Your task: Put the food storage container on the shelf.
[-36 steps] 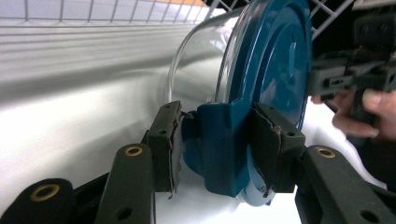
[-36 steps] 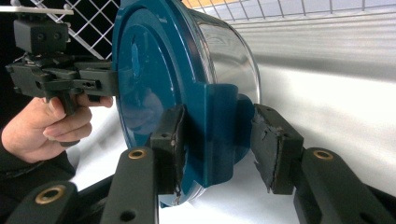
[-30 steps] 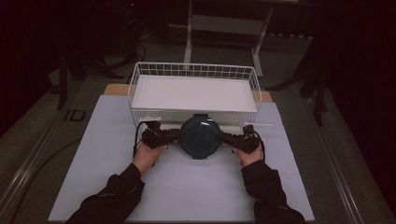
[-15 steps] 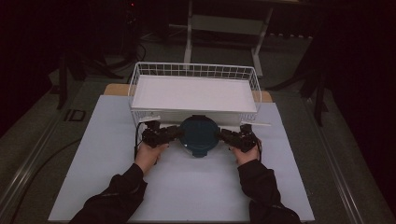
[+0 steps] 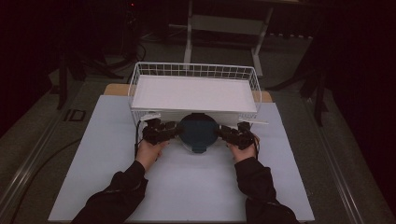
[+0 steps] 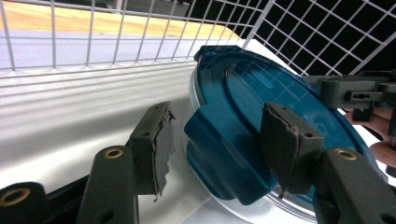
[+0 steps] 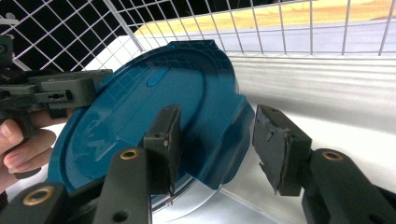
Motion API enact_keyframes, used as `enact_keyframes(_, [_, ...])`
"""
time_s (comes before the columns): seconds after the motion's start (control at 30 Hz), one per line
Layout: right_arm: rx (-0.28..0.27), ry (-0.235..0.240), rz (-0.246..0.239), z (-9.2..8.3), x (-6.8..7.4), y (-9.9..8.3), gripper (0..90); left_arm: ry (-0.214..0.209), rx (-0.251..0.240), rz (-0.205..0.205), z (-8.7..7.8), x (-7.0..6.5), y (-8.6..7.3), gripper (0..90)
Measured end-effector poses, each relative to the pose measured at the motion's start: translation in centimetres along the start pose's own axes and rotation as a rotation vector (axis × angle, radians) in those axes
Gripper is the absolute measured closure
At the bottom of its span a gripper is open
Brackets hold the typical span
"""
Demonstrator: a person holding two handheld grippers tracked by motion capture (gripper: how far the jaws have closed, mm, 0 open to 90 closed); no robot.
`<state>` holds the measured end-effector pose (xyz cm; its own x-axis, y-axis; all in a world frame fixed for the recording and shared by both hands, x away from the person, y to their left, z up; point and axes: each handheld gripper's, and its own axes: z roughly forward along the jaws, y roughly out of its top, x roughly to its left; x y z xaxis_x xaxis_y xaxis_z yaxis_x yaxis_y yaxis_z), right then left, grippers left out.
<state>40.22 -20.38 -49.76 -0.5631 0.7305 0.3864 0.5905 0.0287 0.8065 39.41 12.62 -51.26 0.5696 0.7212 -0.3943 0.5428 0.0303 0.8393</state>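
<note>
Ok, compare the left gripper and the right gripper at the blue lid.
The left gripper reaches the blue lid from its left side, the right gripper from its right side. The left gripper's jaws have just been opening, with the left latch between them, unpressed; the right gripper's jaws stand apart around the right latch. Shared: both are open, in front of the white wire basket.

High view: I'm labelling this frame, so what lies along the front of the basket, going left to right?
Left tool → blue round lid → right tool, all in front of the white wire basket.
</note>
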Motion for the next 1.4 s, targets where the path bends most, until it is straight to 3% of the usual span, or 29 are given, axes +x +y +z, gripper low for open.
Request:
enact_keyframes(0.03, [0.008,0.000,0.006,-0.1,0.3,0.0,50.6,0.012,-0.004,0.011,-0.1,-0.2,0.0,44.5])
enact_keyframes(0.07, [-0.006,-0.009,-0.026,-0.2,0.3,0.0,49.6,-0.013,-0.017,0.044,-0.2,0.0,0.1,41.2])
enact_keyframes(0.17, [-0.030,-0.003,-0.028,-0.7,0.5,0.1,47.4,-0.067,-0.039,0.016,-0.9,-0.2,0.1,26.8])
enact_keyframes(0.33, [-0.020,0.006,-0.039,-1.7,1.2,0.0,44.9,-0.123,0.012,0.036,-1.7,-0.9,-0.2,11.4])
enact_keyframes(0.4, [-0.017,0.004,-0.046,-1.9,1.4,-0.1,44.8,-0.142,0.020,0.030,-1.9,-1.1,-0.4,1.4])
enact_keyframes(0.5, [-0.003,-0.001,-0.073,-2.5,2.3,-0.4,44.8,-0.172,0.032,0.030,-2.7,-1.7,-0.7,0.1])
enact_keyframes(0.7, [0.015,0.032,-0.089,-3.5,4.2,-1.0,46.7,-0.189,0.060,0.059,-4.5,-3.1,-0.8,0.1])
enact_keyframes(0.83, [0.020,0.048,-0.100,-4.1,5.5,-1.6,52.8,-0.203,0.064,0.076,-5.7,-4.0,-0.7,0.1])
enact_keyframes(0.97, [0.044,0.073,-0.107,-4.3,6.8,-2.5,60.8,-0.220,0.078,0.124,-7.0,-5.2,-0.7,0.1])
enact_keyframes(1.1, [0.080,0.105,-0.123,-3.8,7.8,-3.3,74.3,-0.222,0.070,0.158,-8.3,-6.0,-1.0,0.1])
enact_keyframes(1.17, [0.099,0.120,-0.135,-3.4,8.2,-3.8,88.7,-0.216,0.069,0.182,-8.9,-6.2,-1.2,0.1])
enact_keyframes(1.33, [0.163,0.120,-0.191,-1.7,9.2,-4.6,89.9,-0.208,0.065,0.198,-10.1,-6.5,-2.5,0.1])
enact_keyframes(1.4, [0.181,0.111,-0.191,-1.1,9.2,-4.8,90.0,-0.206,0.071,0.202,-10.3,-6.5,-3.0,0.1])
